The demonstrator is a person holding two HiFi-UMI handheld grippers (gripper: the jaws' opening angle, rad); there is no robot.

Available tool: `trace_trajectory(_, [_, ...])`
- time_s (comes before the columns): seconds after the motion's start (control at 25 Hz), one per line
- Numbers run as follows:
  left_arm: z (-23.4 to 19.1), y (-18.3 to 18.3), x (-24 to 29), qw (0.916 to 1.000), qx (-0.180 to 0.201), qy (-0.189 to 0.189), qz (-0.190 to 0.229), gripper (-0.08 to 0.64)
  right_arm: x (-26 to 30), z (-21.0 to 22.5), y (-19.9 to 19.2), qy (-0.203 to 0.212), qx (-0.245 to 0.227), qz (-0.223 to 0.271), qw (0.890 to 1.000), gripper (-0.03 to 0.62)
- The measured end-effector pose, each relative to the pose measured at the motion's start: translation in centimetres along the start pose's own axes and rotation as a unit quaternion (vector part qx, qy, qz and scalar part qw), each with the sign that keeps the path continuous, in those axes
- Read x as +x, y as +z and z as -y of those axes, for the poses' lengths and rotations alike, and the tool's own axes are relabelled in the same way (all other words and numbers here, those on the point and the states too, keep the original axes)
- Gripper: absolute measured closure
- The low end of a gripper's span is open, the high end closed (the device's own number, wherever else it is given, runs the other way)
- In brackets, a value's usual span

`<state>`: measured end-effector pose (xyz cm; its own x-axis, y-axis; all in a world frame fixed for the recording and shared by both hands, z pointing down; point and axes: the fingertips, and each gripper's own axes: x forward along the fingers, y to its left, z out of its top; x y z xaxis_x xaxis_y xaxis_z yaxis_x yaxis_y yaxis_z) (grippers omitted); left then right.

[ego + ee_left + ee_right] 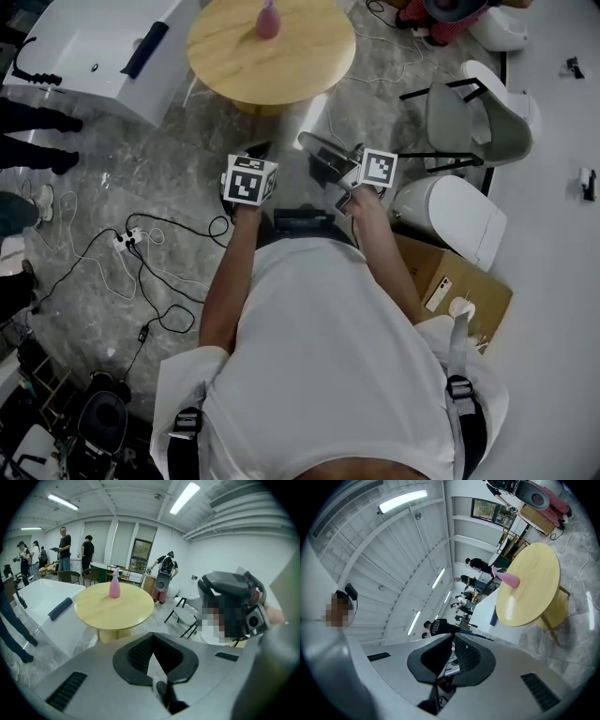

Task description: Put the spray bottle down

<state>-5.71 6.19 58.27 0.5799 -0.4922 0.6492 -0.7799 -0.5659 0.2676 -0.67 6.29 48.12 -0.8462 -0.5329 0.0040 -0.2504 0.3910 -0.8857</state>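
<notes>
Left gripper (152, 635): jaws together, pads meeting at the tips, nothing between them. It is held close in front of the person's chest, angled downward toward the floor.

Right gripper (452, 636): jaws likewise closed tip to tip, nothing clamped. It is held beside the left gripper (260, 148); in the head view the right gripper (307, 140) has its tips just beside the left one's, the two not touching.

Pink spray bottle (268, 19): stands upright on the round wooden table (281, 70), well ahead of both pairs of jaws and clear of either. From the left jaws the spray bottle (115, 584) lies ahead and a little to the left, near the table's (117, 611) far side.

Marbled floor lies between the jaws and the table. A white bathtub (84, 47) stands left of the table; loose cables (141, 246) lie on the floor left of the left jaws. A grey chair (478, 122) stands to the right of the right jaws.
</notes>
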Motion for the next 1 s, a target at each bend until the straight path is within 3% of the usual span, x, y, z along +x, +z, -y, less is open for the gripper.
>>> trace_trajectory(0.28, [-0.1,1.6,-0.2,0.9997,-0.005,0.022,0.009,0.555,-0.3,-0.8,1.4,0.025,-0.006,-0.003,1.0,0.566])
trace_trajectory(1.0, [3.2,1.6,1.3,0.9998,0.006,0.019,-0.004,0.555,-3.9,-0.5,2.2,0.04,-0.004,0.013,0.999,0.568])
